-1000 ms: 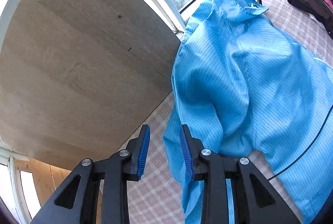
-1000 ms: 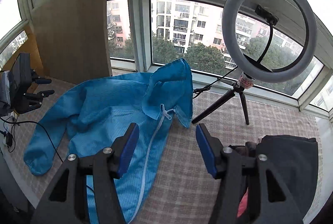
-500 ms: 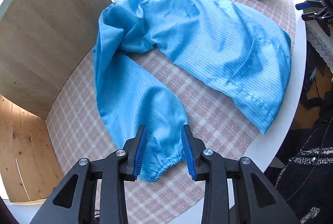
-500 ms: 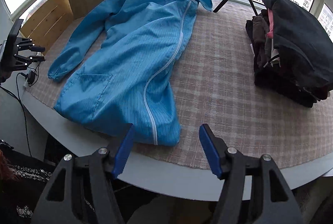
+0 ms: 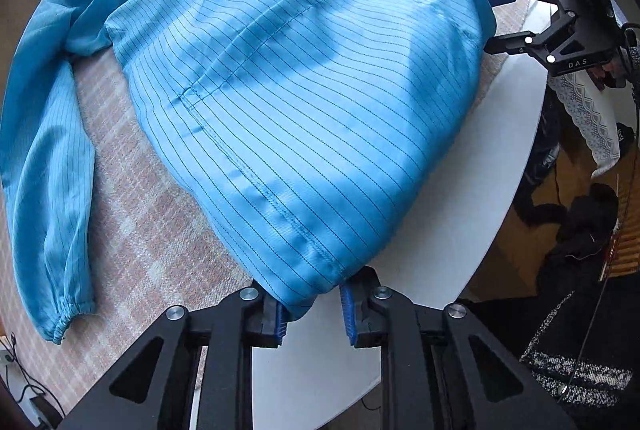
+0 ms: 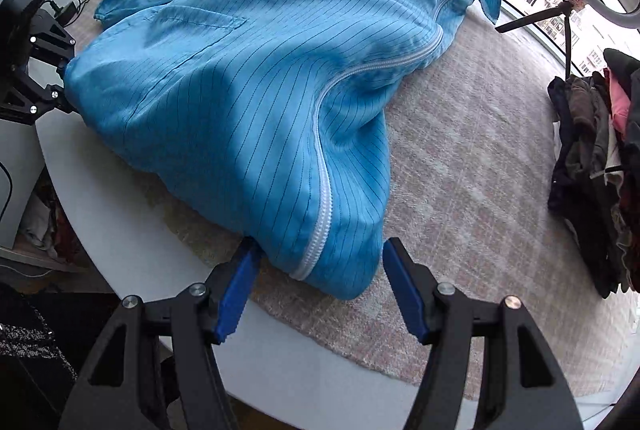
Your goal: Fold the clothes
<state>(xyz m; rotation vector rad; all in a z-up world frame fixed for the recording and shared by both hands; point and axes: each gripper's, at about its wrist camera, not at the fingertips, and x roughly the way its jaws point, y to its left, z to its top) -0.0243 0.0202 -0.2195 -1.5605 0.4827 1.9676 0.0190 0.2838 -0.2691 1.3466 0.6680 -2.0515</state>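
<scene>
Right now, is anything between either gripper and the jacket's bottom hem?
Nothing visible. The left gripper has the jacket hem corner between its fingers. The right gripper stands open around the zipper corner.

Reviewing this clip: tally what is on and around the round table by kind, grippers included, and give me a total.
Blue striped jacket: 1
Pile of dark clothes: 1
Ring light on a tripod: 1
Checked tablecloth: 1
Hand-held grippers: 2, the left hand-held gripper and the right hand-held gripper, each at a hem corner of the jacket
Total: 6
</scene>
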